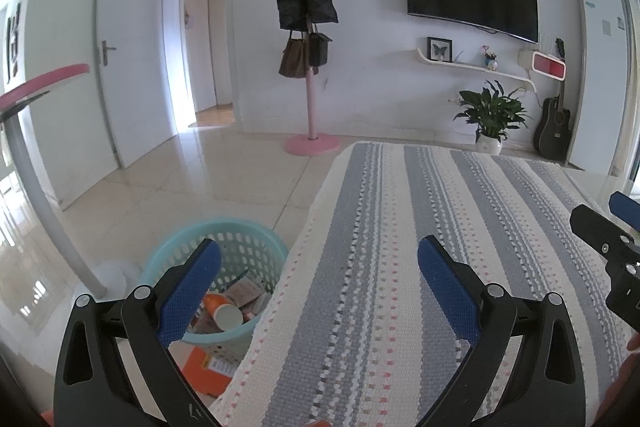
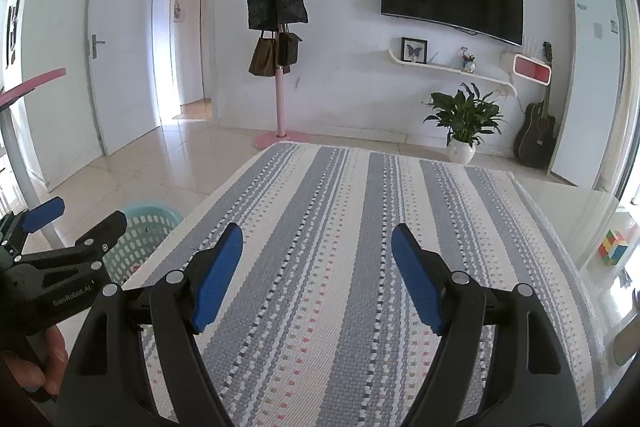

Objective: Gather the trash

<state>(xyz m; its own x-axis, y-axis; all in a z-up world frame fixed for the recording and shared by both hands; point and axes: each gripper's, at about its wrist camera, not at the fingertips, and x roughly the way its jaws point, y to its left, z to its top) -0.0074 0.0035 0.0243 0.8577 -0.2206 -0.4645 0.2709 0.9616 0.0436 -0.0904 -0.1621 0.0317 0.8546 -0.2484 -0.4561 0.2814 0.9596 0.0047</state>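
Observation:
A light blue trash basket (image 1: pixel 176 251) stands on the floor by the table's left edge and holds an orange-and-white cup (image 1: pixel 222 311) and several wrappers. It also shows in the right wrist view (image 2: pixel 140 239). My left gripper (image 1: pixel 320 259) is open and empty, straddling the table's left edge next to the basket. My right gripper (image 2: pixel 318 247) is open and empty above the striped tablecloth (image 2: pixel 340 247). Each gripper shows in the other's view: the right one (image 1: pixel 612 223) and the left one (image 2: pixel 76 219).
An orange booklet (image 1: pixel 208 367) lies on the floor by the basket. A colourful cube (image 2: pixel 612 247) sits at the table's right edge. A pink coat stand (image 1: pixel 310 99), a potted plant (image 1: pixel 490 115), a guitar (image 1: pixel 554 123) and a pink-topped side table (image 1: pixel 44 83) stand around.

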